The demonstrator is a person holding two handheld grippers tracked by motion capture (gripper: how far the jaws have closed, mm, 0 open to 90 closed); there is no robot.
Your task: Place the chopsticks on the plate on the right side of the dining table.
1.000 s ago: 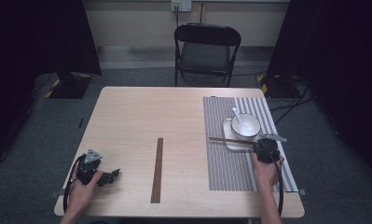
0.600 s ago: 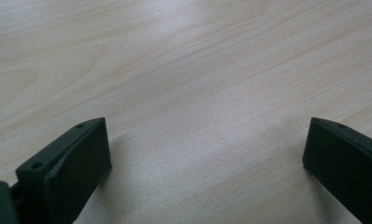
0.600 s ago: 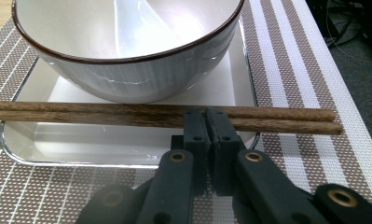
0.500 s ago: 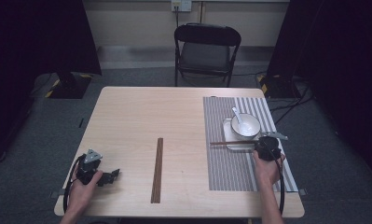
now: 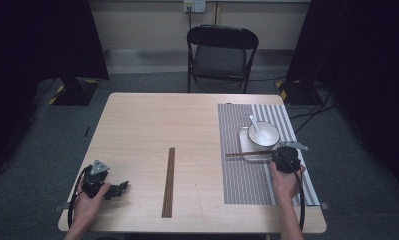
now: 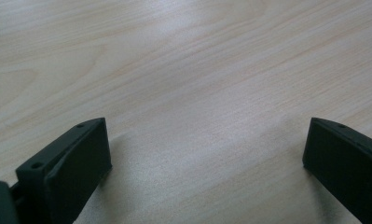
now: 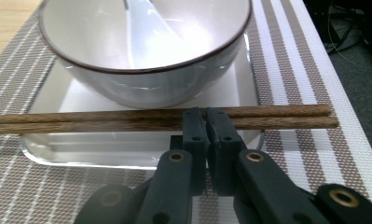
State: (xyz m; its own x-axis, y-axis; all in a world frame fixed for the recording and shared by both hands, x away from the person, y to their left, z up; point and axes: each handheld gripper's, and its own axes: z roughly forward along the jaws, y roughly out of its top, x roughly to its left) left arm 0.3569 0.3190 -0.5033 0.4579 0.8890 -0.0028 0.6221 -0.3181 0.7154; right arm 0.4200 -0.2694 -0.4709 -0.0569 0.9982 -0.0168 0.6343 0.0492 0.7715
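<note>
1. The left gripper [image 5: 118,189] rests on the bare wooden desk [image 5: 147,130] near its front left corner, fingers [image 6: 67,168] spread wide with nothing between them.
2. A second pair of dark chopsticks [image 5: 168,181] lies alone at the desk's middle, well apart from both grippers.
3. The chopsticks [image 7: 127,119] in hand lie side by side across the front rim of the white tray [image 7: 141,151], just in front of the bowl [image 7: 146,51] with its spoon [image 5: 253,123], all on the striped placemat [image 5: 247,175].
4. The right gripper [image 7: 205,122] pinches them toward their right end, fingers nearly together on the pair.
5. They look light, stiff and smooth. Gripped this far from the middle, the long free end would probably sag or swivel. A hold nearer the centre should carry them level, and the two sticks may slide against each other.
</note>
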